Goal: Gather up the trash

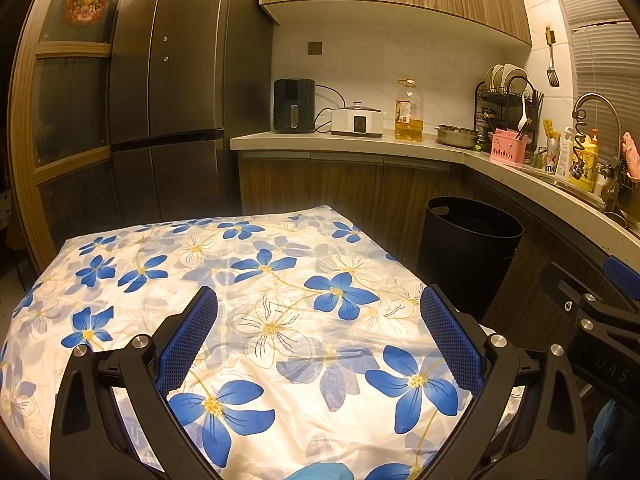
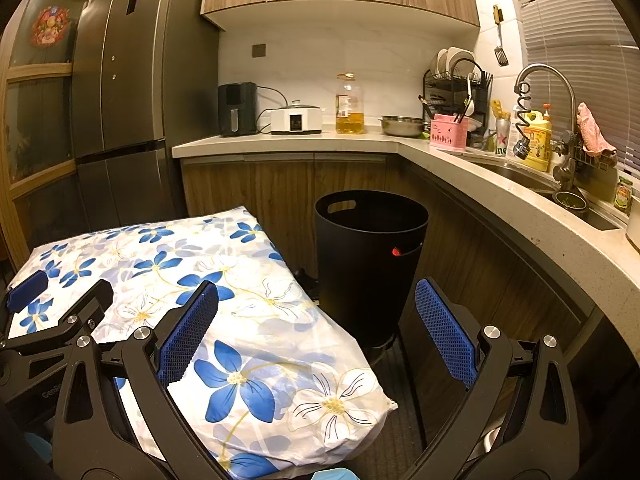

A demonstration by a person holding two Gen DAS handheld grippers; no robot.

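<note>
A black trash bin (image 2: 370, 252) stands on the floor to the right of a table covered with a blue-flowered cloth (image 1: 256, 296); the bin also shows in the left wrist view (image 1: 468, 248). No loose trash shows on the cloth. My left gripper (image 1: 318, 304) is open and empty above the cloth. My right gripper (image 2: 316, 300) is open and empty over the table's right edge, in front of the bin. The left gripper shows at the left edge of the right wrist view (image 2: 60, 300).
A dark fridge (image 1: 168, 80) stands behind the table. An L-shaped counter (image 2: 480, 176) holds an air fryer (image 1: 293, 106), a cooker, an oil bottle (image 1: 409, 112), a dish rack and a sink with a tap (image 2: 540, 80). Wooden cabinets run below it.
</note>
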